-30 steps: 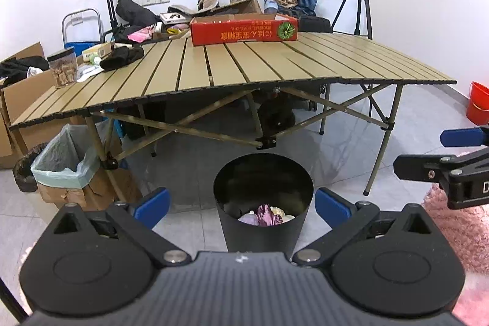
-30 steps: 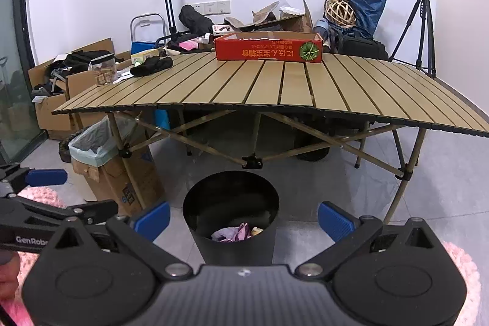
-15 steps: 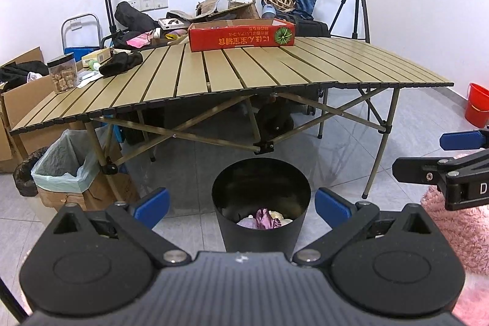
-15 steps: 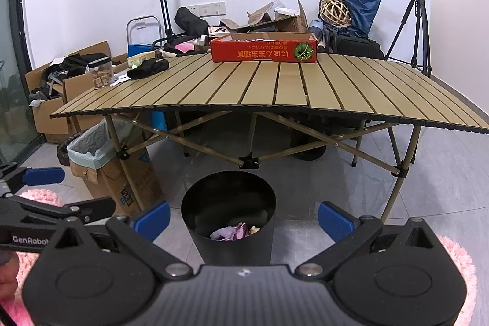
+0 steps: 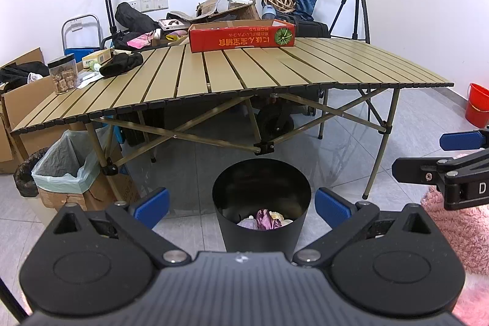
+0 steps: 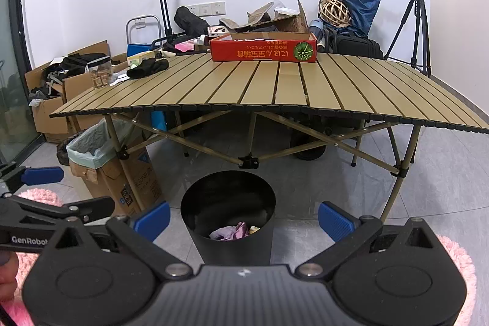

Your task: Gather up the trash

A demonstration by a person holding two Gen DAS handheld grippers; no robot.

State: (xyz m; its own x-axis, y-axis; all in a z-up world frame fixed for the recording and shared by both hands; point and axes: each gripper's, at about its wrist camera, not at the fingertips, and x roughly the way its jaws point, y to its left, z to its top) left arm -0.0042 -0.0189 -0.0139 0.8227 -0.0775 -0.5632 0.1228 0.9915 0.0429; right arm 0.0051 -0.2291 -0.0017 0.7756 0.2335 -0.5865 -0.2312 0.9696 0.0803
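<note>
Floor-standing black bin [image 5: 262,231], crumpled trash [image 5: 265,219] inside

You had a black bin [image 5: 261,229] with purple and pale scraps [image 5: 264,219] inside; the slatted table [image 5: 244,72] was tan; the box [image 5: 241,36] on it was red with a green emblem; your rug [image 5: 458,225] was pink; your finger pads [image 6: 152,220] were blue.
</note>
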